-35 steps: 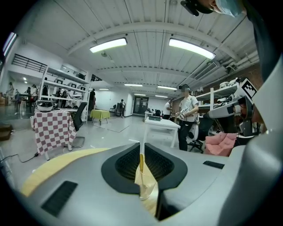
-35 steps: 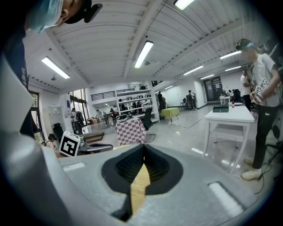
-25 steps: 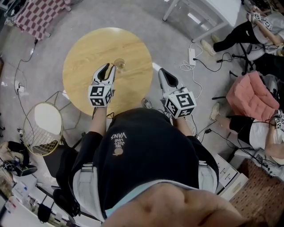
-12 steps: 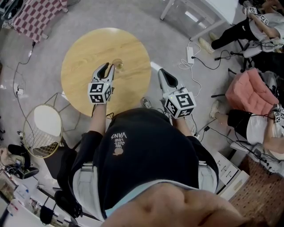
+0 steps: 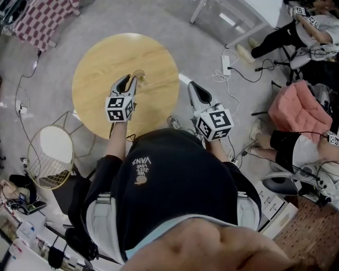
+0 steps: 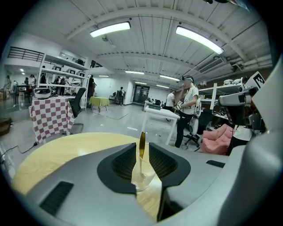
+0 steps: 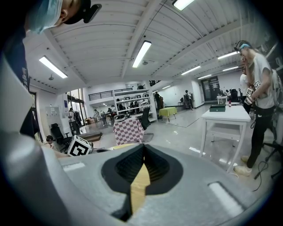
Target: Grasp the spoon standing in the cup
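Observation:
A clear glass cup (image 5: pixel 141 76) stands on the round wooden table (image 5: pixel 106 58), right of its middle. In the left gripper view a gold spoon (image 6: pixel 142 139) stands upright in the cup (image 6: pixel 143 176). My left gripper (image 5: pixel 130 79) is at the cup, and its jaws (image 6: pixel 142 146) are open only narrowly. The spoon's handle rises in the gap, and I see no contact with either pad. My right gripper (image 5: pixel 192 84) hovers past the table's right edge, shut (image 7: pixel 143 148) with nothing in it.
A wire-framed round stool (image 5: pixel 50 153) stands left of the person. A white table (image 5: pixel 249 16), a pink chair (image 5: pixel 296 114) and cables with a power strip (image 5: pixel 229 66) lie to the right. A checkered cloth (image 5: pixel 45 18) is at the far left. People stand nearby.
The left gripper has stayed at the cup with the spoon between its jaws. The right gripper has hardly moved. Only the head view has shifted slightly.

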Motion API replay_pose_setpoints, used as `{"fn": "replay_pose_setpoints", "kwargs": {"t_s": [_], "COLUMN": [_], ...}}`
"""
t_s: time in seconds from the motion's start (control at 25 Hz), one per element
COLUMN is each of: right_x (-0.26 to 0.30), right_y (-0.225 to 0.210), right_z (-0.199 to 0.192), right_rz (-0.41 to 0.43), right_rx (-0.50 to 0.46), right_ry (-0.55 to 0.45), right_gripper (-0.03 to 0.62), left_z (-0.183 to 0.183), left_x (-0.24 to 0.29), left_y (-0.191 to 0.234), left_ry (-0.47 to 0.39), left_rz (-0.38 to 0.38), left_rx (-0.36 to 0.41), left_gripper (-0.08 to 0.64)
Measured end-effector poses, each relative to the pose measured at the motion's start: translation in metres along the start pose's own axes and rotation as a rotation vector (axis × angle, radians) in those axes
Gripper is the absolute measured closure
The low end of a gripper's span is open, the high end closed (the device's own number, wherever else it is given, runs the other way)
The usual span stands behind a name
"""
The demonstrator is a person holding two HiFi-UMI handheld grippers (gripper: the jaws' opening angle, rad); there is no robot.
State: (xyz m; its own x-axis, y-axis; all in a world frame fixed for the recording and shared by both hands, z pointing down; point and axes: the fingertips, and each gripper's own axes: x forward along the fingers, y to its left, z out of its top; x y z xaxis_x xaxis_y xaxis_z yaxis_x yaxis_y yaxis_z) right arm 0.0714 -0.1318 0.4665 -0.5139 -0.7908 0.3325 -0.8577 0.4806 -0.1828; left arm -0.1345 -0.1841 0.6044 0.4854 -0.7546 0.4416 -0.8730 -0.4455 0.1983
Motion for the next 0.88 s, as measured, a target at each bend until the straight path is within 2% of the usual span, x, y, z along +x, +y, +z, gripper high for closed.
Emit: {"fn": "replay_pose_setpoints", "kwargs": {"t_s": [0.44, 0.88], "right_x": [-0.0048, -0.0041], "right_y": [-0.0003, -0.0041], "right_z": [0.0006, -0.0017], "right_rz": [-0.005, -0.004], "right_rx": [0.006, 0.011], "right_ry": [-0.005, -0.008], "right_gripper": [0.594, 0.594], "left_z": [0.0058, 0.0083], "left_x": [-0.0023, 0.0030], "left_y": [0.0025, 0.0029], "left_ry": [-0.009, -0.016], "left_rz": [0.014, 0.013], "left_rx": [-0.001, -0.002], "left_gripper": [0.526, 0.546]}}
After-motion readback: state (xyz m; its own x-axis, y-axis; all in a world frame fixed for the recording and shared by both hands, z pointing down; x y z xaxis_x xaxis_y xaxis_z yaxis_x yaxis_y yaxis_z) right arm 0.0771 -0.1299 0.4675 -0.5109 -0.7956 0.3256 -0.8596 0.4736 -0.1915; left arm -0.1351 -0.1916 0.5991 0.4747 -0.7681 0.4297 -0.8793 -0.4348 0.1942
